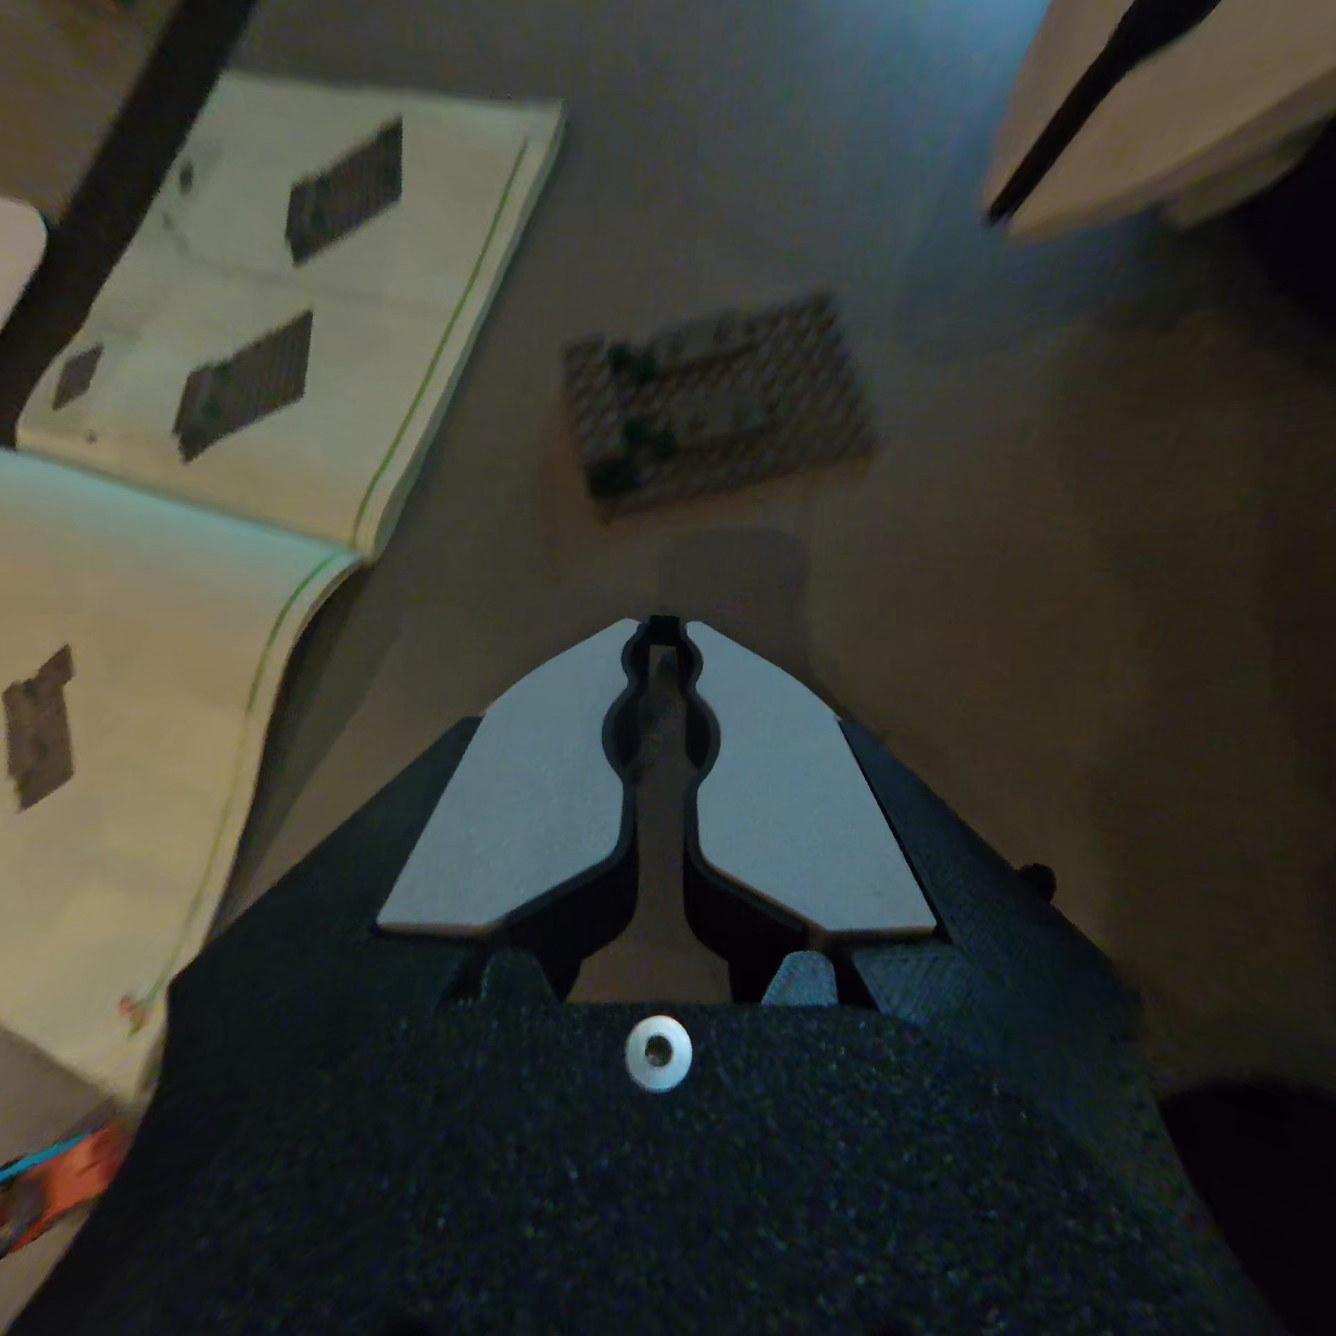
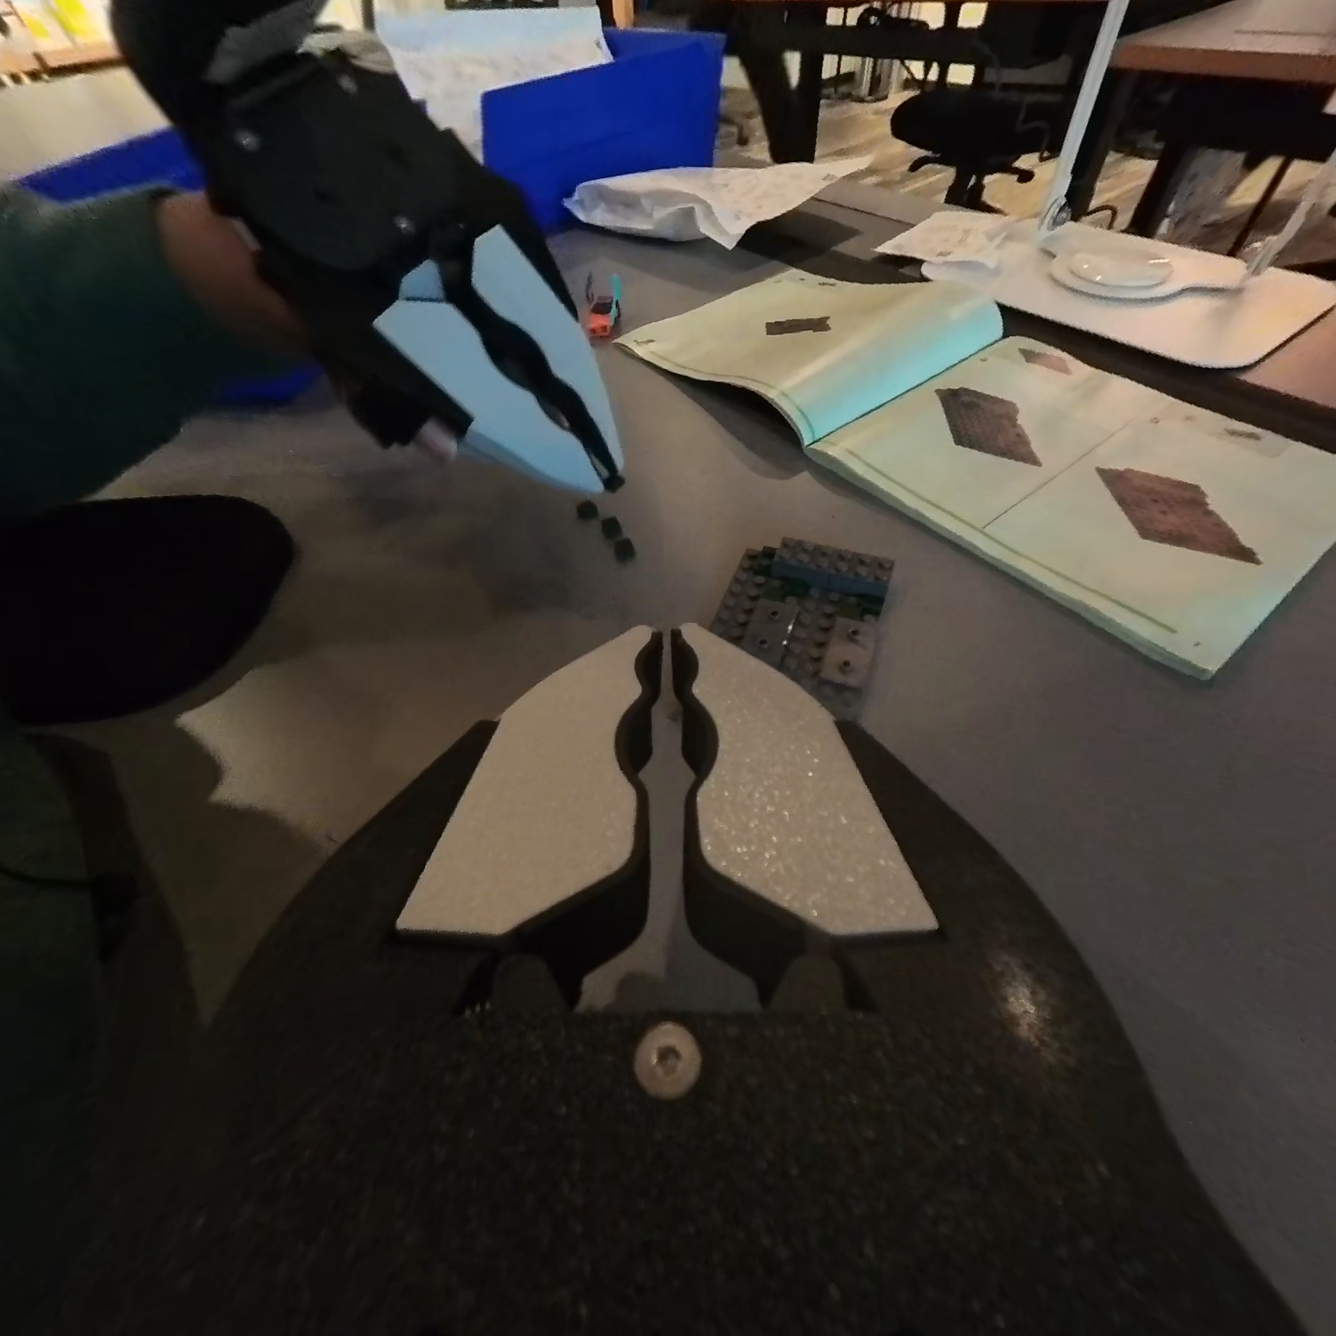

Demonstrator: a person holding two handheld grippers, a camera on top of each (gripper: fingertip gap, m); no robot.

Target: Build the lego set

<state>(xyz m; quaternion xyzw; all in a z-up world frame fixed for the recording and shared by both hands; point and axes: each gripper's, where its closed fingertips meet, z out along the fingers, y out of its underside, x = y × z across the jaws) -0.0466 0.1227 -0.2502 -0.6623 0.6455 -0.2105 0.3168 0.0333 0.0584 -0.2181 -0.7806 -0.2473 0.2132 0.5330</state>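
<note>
A dark grey lego baseplate (image 1: 716, 405) with a few bricks on it lies on the grey table; it also shows in the right wrist view (image 2: 802, 622). My left gripper (image 1: 664, 627) is shut on a small black piece and hangs above the table, short of the plate. In the right wrist view the left gripper (image 2: 611, 481) sits just above three small black pieces (image 2: 607, 528) lying left of the plate. My right gripper (image 2: 666, 636) is shut and empty, just in front of the plate's near left corner.
An open instruction booklet (image 2: 1012, 448) lies right of the plate; it also shows in the left wrist view (image 1: 289, 289). A small orange lego car (image 2: 601, 311), a blue bin (image 2: 607, 116), a white bag (image 2: 694, 195) and a white lamp base (image 2: 1157, 289) stand farther back. Left tips to right tips: about 12 centimeters.
</note>
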